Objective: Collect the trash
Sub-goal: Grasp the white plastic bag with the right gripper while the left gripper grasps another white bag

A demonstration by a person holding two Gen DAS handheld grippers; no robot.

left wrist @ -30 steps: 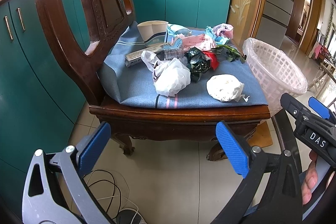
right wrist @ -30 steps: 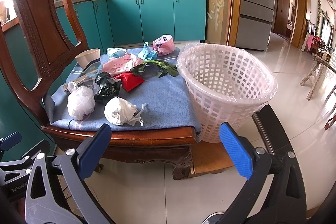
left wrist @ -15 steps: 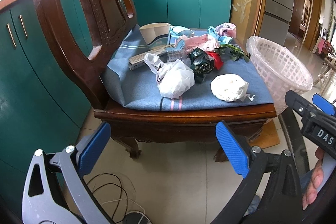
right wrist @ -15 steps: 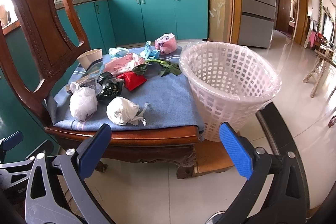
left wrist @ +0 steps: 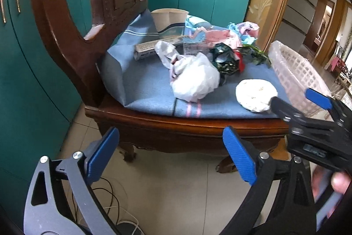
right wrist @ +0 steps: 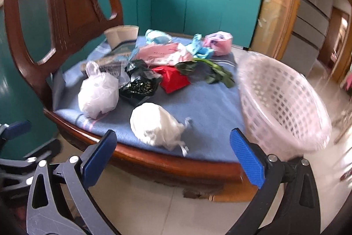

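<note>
Trash (right wrist: 154, 127) beyond wide-open, empty fingers (right wrist: 246, 158).

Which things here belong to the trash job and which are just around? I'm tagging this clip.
For the job: white wad, white plastic bag, black wrapper, red wrapper, green leaves, pink packet, paper cup, white basket.

Just around: chair, blue cloth, teal cabinets, floor cables.
</note>
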